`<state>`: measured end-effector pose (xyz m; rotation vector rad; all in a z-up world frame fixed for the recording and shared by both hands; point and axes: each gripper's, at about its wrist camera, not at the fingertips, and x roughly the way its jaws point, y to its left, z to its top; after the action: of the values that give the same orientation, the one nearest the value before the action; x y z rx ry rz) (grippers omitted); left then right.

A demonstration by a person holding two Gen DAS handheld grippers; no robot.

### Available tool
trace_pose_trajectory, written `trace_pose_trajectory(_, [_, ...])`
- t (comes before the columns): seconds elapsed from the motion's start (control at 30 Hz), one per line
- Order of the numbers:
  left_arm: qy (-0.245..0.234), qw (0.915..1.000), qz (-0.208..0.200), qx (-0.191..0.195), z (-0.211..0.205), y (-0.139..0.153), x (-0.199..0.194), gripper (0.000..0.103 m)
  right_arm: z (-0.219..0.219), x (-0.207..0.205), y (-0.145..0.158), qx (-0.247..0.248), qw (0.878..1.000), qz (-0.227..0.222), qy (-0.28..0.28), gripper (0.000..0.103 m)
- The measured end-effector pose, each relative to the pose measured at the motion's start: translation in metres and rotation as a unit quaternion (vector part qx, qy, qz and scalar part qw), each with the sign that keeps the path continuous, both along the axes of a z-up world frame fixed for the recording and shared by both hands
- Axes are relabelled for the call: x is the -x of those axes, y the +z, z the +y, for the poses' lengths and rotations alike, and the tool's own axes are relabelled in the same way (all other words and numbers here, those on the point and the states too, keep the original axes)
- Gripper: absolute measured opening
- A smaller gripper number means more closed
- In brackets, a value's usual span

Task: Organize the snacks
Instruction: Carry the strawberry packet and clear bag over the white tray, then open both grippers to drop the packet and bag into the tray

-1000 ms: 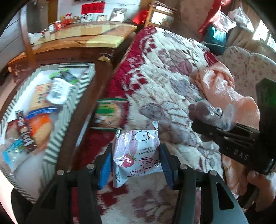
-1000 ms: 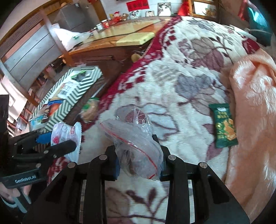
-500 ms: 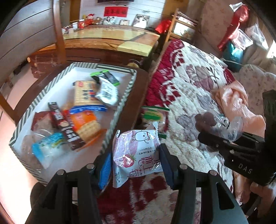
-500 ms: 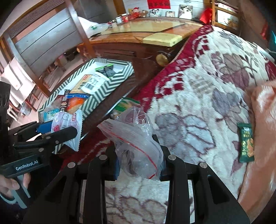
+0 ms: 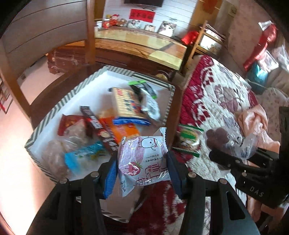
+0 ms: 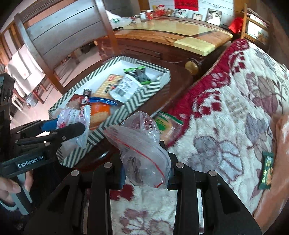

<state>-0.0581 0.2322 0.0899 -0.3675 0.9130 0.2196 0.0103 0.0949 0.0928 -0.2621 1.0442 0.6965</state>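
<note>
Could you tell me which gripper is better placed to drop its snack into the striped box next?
Left gripper: its pink packet hangs at the box edge; the right's bag is over the blanket.

The black body of the left gripper (image 6: 72, 129) carries white lettering, "GenRobot.AI". The black body of the right gripper (image 5: 233, 153) shows "DAS" in pale letters. The pink-and-white strawberry snack packet (image 5: 142, 160) bears red Chinese characters, and the red paper wall banner (image 5: 142, 15) perhaps likewise, too blurred to read.
</note>
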Motion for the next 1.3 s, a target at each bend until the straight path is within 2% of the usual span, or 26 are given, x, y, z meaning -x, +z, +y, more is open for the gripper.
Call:
trace_pose_trajectory(0.33, [0.055,0.9984,0.003,0.015,0.047,-0.006,0.010,0.054,0.054,-0.001,-0.003,0.012,0.999,0.001,0.045,0.030])
trace_pose_trajectory(0.63, [0.086,0.9961,0.009,0.017,0.074,-0.012,0.013,0.054,0.108,-0.007,-0.014,0.035,0.996,0.002,0.085,0.030])
trace_pose_trajectory(0.93, [0.101,0.9943,0.021,0.025,0.089,-0.023,0.011,0.054,0.146,-0.002,-0.032,0.091,0.989,-0.018,0.115,0.030])
trace_pose_trajectory(1.03, [0.102,0.9942,0.023,0.024,0.090,-0.025,0.010,0.055,0.152,0.005,-0.032,0.097,0.987,-0.020,0.129,0.035])
trace_pose_trajectory(1.13, [0.108,0.9935,0.024,0.027,0.091,-0.025,0.011,0.056,0.153,0.016,-0.025,0.082,0.986,-0.015,0.145,0.054])
trace_pose_trajectory(1.3, [0.115,0.9926,0.028,0.028,0.093,-0.024,0.013,0.059,0.146,0.027,-0.009,0.064,0.986,-0.018,0.150,0.055])
